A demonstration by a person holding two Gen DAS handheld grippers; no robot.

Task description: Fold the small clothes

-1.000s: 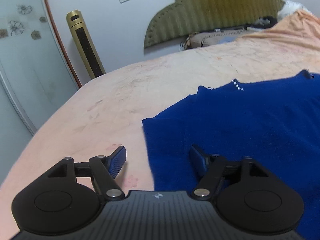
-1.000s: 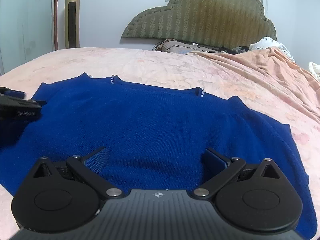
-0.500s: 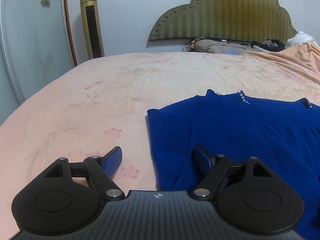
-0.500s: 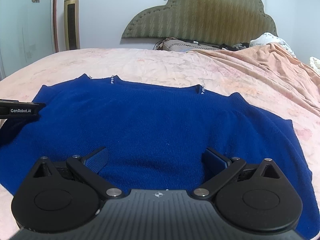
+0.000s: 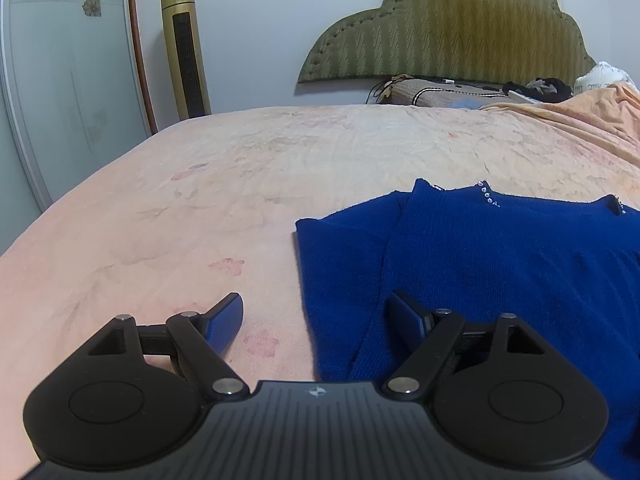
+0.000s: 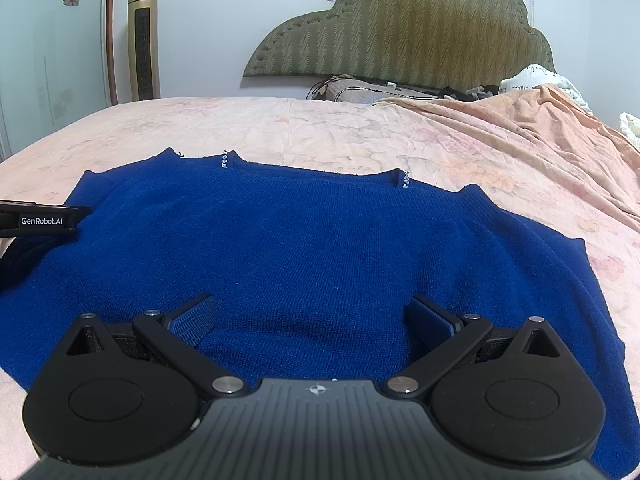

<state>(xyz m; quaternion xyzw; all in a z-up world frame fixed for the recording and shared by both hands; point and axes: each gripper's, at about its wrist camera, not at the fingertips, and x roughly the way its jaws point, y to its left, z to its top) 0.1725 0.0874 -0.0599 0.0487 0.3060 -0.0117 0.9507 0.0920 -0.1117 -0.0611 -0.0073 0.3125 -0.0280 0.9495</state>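
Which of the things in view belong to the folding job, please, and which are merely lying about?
Job: dark blue knitted sweater; open left gripper; open right gripper.
Lying about: gold tower fan; olive padded headboard; bunched peach blanket; brown pillow.

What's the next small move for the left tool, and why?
Probably lower the left tool and close on the sweater's left edge. It's open and straddles that edge, one finger over the bedsheet, one over the knit. The sweater lies flat and unfolded; the right tool is open too.

Blue sweater's near hem behind the gripper body, right side cropped.
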